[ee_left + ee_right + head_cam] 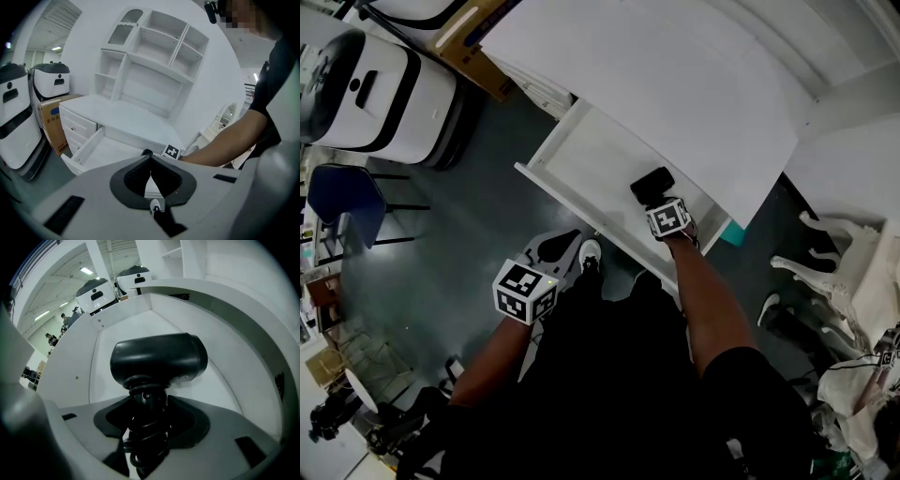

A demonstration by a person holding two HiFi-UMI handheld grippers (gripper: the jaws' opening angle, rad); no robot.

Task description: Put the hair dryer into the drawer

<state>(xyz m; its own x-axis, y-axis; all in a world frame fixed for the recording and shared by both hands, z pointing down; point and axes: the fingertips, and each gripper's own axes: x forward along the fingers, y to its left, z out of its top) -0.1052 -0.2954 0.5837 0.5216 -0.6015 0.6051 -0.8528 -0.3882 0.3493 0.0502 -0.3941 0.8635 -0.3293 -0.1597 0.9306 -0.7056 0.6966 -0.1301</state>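
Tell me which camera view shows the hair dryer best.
The right gripper view: the hair dryer fills the middle, its cord-wrapped handle clamped in the right gripper, inside the open drawer. The head view shows only a small dark shape in the drawer. The left gripper view shows at most a dark sliver.

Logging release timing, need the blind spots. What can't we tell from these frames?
1. Contact between hair dryer and drawer floor: in the right gripper view the dryer's body hides its underside; in the head view the right gripper covers it.
2. End of the cord: right gripper view, buried between the jaws and cut off by the bottom edge.
3. Back of the drawer: head view, under the desk top.
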